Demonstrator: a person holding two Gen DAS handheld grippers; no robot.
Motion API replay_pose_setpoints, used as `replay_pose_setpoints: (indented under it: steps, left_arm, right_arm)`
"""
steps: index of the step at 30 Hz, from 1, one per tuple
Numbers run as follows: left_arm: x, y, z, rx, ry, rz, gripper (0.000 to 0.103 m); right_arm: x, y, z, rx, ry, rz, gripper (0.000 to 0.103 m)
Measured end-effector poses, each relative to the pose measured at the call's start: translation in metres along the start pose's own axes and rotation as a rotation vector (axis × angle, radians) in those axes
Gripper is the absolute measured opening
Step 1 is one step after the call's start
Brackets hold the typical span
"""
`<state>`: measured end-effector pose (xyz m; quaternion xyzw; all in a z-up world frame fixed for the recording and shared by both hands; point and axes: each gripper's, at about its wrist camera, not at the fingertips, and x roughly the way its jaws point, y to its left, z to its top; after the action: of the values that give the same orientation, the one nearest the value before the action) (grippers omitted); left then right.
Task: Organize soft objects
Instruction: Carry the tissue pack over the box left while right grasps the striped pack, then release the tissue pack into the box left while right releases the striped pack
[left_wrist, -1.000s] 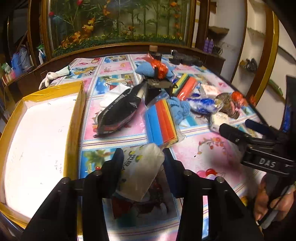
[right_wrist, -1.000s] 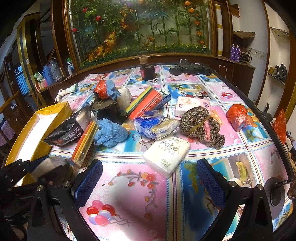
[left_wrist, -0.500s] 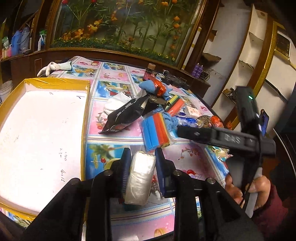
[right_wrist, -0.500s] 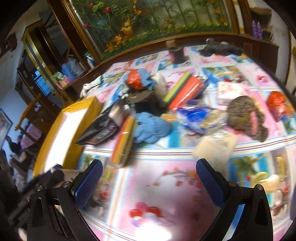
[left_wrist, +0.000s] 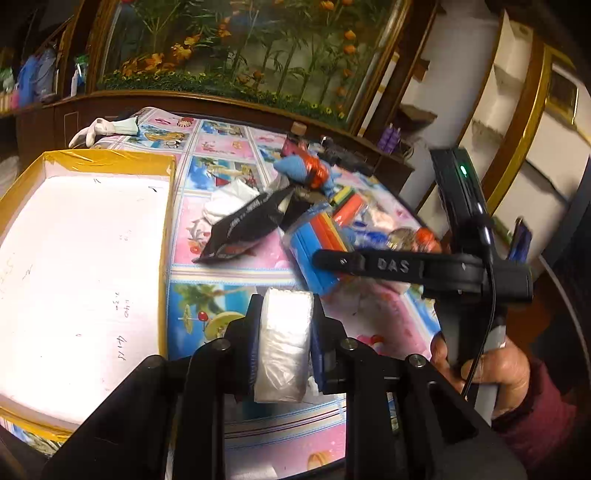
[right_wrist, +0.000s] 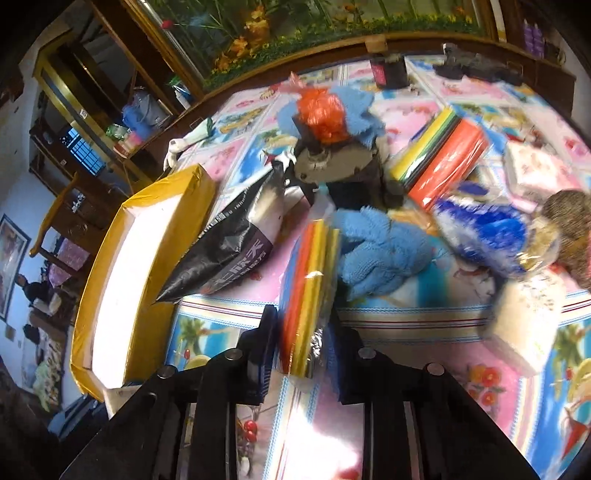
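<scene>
My left gripper (left_wrist: 284, 339) pinches one white plastic-wrapped tissue pack (left_wrist: 284, 347), with one yellow-taped white box (left_wrist: 74, 273) to its left. My right gripper (right_wrist: 301, 343) is clamped on one clear-wrapped pack of multicoloured cloths (right_wrist: 308, 291); ahead lie two fluffy blue towels (right_wrist: 376, 251), one black foil pouch (right_wrist: 229, 243), a second cloth pack (right_wrist: 443, 158).

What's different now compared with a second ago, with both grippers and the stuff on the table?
The right gripper came in toward the pile and its jaws, wide open a second ago, closed on the multicoloured cloth pack. The left gripper squeezed tighter on the white plastic-wrapped pack and swung nearer the yellow-edged box. The box, black pouch and blue towel stayed put.
</scene>
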<state>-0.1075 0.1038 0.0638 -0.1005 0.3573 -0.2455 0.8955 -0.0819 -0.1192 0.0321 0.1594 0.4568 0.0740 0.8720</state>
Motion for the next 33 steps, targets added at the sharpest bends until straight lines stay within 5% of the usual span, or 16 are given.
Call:
replay_pose_setpoints:
  steps: [5, 11, 22, 25, 27, 33]
  left_arm:
    - [-0.039, 0.027, 0.026, -0.100, -0.097, -0.068, 0.020]
    - [-0.052, 0.083, 0.068, -0.188, -0.146, 0.017, 0.020]
    - [0.025, 0.168, 0.111, -0.289, -0.068, 0.156, 0.020]
    - [0.033, 0.180, 0.118, -0.320, -0.064, 0.165, 0.037]
    - [0.031, 0.187, 0.120, -0.355, -0.075, 0.170, 0.063]
    - [0.014, 0.187, 0.118, -0.375, -0.099, 0.212, 0.063]
  right_arm:
    - [-0.029, 0.017, -0.003, -0.025, -0.054, 0.045, 0.022]
    - [-0.028, 0.047, 0.019, -0.051, -0.045, 0.154, 0.022]
    - [0.090, 0.106, 0.081, -0.066, 0.084, 0.239, 0.022]
    - [0.120, 0.111, 0.095, -0.070, 0.109, 0.244, 0.022]
    - [0.132, 0.122, 0.099, -0.092, 0.129, 0.251, 0.026]
    - [0.122, 0.142, 0.100, -0.185, 0.053, 0.163, 0.056]
